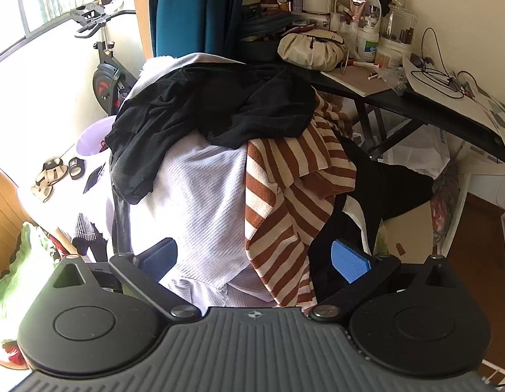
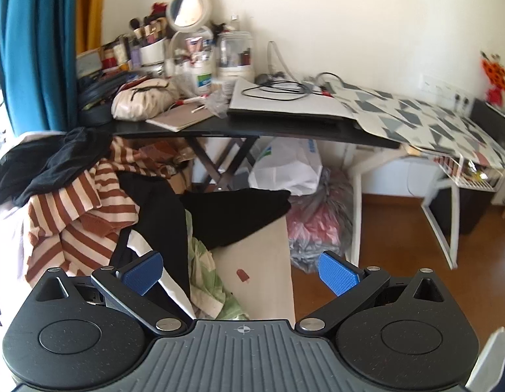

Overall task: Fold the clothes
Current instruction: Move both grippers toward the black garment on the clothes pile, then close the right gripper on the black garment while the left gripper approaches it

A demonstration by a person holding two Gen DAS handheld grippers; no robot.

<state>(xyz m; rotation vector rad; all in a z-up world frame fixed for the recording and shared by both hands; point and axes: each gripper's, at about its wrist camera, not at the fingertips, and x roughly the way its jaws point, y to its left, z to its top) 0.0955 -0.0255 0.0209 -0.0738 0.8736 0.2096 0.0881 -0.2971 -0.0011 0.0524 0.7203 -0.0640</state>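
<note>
A pile of clothes hangs over a chair. In the left wrist view a black garment [image 1: 213, 111] lies on top, a pale lilac ribbed garment [image 1: 200, 196] hangs below it, and a brown-and-cream striped garment [image 1: 285, 215] hangs to its right. My left gripper [image 1: 254, 259] is open, its fingers on either side of the lilac and striped cloth, holding nothing. In the right wrist view the striped garment [image 2: 72, 222] and another black garment [image 2: 236, 212] lie at left and centre. My right gripper [image 2: 241, 272] is open and empty above a beige surface [image 2: 259, 268].
A black desk [image 2: 252, 129] crowded with cosmetics, a mirror [image 2: 187, 8] and cables stands behind the pile. Plastic bags [image 2: 285, 166] lie under it. A teal curtain [image 1: 193, 9], an exercise bike [image 1: 102, 75] and sandals [image 1: 49, 176] are at left. Wooden floor [image 2: 399, 277] at right.
</note>
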